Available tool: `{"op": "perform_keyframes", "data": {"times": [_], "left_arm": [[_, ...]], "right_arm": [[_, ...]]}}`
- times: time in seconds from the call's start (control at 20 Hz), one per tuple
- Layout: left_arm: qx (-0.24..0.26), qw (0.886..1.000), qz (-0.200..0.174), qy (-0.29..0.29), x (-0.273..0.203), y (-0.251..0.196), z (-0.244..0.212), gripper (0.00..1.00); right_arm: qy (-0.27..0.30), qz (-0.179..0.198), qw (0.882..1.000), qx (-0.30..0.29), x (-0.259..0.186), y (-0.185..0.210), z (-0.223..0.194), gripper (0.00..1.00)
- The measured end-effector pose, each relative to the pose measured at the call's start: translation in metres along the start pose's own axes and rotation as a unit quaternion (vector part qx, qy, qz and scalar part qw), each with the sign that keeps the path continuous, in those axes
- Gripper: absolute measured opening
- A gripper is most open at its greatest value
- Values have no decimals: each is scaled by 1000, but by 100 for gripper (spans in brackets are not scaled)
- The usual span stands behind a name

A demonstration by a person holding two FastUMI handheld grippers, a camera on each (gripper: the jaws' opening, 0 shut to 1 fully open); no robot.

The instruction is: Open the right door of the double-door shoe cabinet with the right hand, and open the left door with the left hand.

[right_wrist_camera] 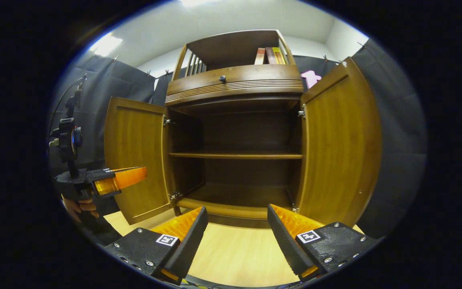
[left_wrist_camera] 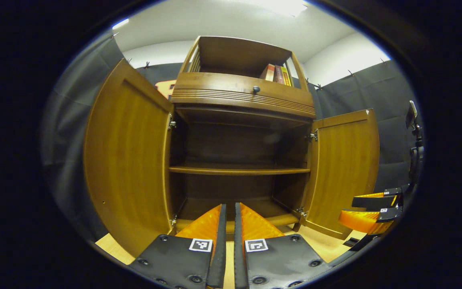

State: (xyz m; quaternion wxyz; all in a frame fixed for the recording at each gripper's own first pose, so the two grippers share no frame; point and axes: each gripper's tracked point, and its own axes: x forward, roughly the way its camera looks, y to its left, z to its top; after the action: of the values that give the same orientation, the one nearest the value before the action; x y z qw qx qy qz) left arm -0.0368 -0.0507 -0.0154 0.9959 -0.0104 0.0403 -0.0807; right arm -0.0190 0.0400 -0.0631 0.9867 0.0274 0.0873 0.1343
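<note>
The wooden shoe cabinet point(left_wrist_camera: 239, 100) stands with both doors swung wide. Its left door point(left_wrist_camera: 126, 160) and right door point(left_wrist_camera: 345, 168) hang outward, and the inner shelf point(left_wrist_camera: 239, 170) is bare. In the right gripper view the same left door point(right_wrist_camera: 134, 160) and right door point(right_wrist_camera: 339, 144) flank the dark interior point(right_wrist_camera: 247, 176). My left gripper point(left_wrist_camera: 229, 208) points at the cabinet's base, shut with nothing between its fingers. My right gripper point(right_wrist_camera: 237, 210) is open in front of the bottom sill, touching nothing. The left gripper point(right_wrist_camera: 122, 178) also shows in front of the left door, held by a hand point(right_wrist_camera: 80, 206).
A drawer with a small dark knob point(left_wrist_camera: 256, 89) sits above the doors, and books point(left_wrist_camera: 277, 74) stand on the top shelf. The light wooden floor point(right_wrist_camera: 235, 253) runs in front of the cabinet. Black cloth walls point(left_wrist_camera: 391, 100) close in both sides. The right gripper point(left_wrist_camera: 347, 209) hovers by the right door's lower edge.
</note>
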Motion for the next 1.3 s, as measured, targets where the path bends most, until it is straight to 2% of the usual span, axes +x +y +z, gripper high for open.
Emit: {"op": "perform_keyframes", "data": {"times": [0.15,0.45,0.5,0.55,0.7,0.75,0.8,0.85,1.0,1.05,1.1,1.3], "left_arm": [[-8,1000,-13,-8,11,-32,3,16],[2,1000,-3,-3,18,-51,-6,16],[5,1000,-2,0,17,-51,-8,16],[8,1000,1,2,16,-50,-10,16],[11,1000,13,3,12,-45,-10,20],[12,1000,14,3,12,-46,-12,22],[14,1000,17,3,10,-44,-11,25],[14,1000,16,3,9,-44,-12,26],[4,1000,24,7,9,-38,-12,63],[0,1000,30,7,9,-35,-13,67],[-4,999,33,9,10,-32,-13,77],[-16,999,34,11,9,-27,-15,91]], "right_arm": [[-7,-17,1000,6,-11,-22,3,92],[-10,-35,999,11,-22,-48,4,92],[-10,-36,999,11,-22,-49,3,100],[-10,-35,999,12,-22,-50,2,92],[-6,-29,999,13,-21,-48,-1,92],[-6,-26,1000,12,-21,-46,-1,100],[-6,-24,1000,12,-19,-44,0,92],[-7,-22,1000,11,-19,-42,1,92],[-5,-17,1000,9,-19,-36,-1,92],[-4,-16,1000,9,-19,-35,-2,92],[-4,-17,1000,8,-20,-35,-2,92],[-1,-18,1000,7,-19,-34,-4,92]]}}
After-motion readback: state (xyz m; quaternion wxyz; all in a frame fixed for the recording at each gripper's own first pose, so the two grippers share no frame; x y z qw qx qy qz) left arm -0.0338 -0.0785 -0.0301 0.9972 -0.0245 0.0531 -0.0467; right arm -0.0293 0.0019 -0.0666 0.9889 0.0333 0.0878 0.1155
